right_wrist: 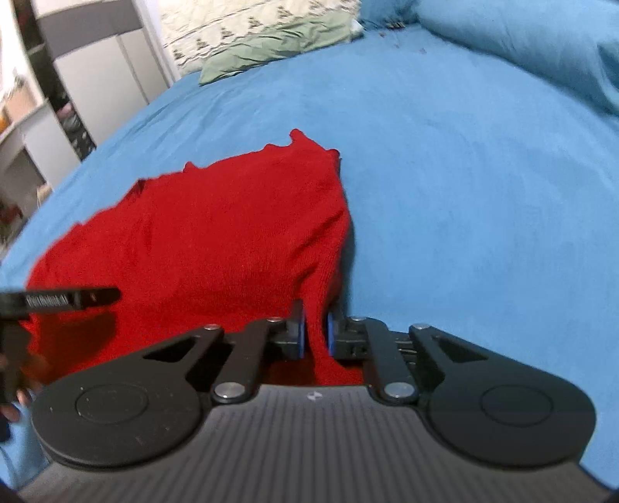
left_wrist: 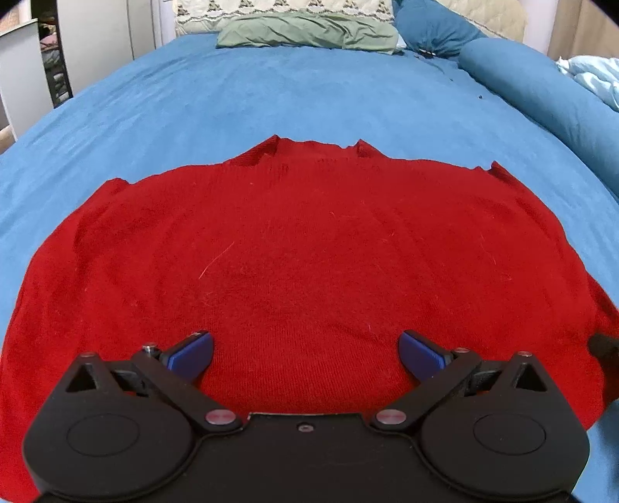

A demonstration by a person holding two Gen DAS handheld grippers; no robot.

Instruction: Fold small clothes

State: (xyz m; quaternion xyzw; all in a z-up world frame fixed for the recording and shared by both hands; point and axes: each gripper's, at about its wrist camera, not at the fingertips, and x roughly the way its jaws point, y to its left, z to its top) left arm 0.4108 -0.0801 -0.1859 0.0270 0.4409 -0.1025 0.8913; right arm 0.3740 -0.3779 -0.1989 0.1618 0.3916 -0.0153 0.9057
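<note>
A red knitted garment lies spread flat on the blue bed sheet. My left gripper hovers over its near hem, open wide, its blue pads apart above the cloth with nothing pinched. In the right wrist view the same red garment fills the left half. My right gripper is shut on a raised fold at the garment's right near edge, the cloth squeezed between the blue pads. The left gripper's black body shows at the left border.
A green pillow and a patterned cushion lie at the head of the bed. A rolled blue duvet runs along the right side. White cupboards stand beyond the bed's left edge. Part of a person's hand shows low left.
</note>
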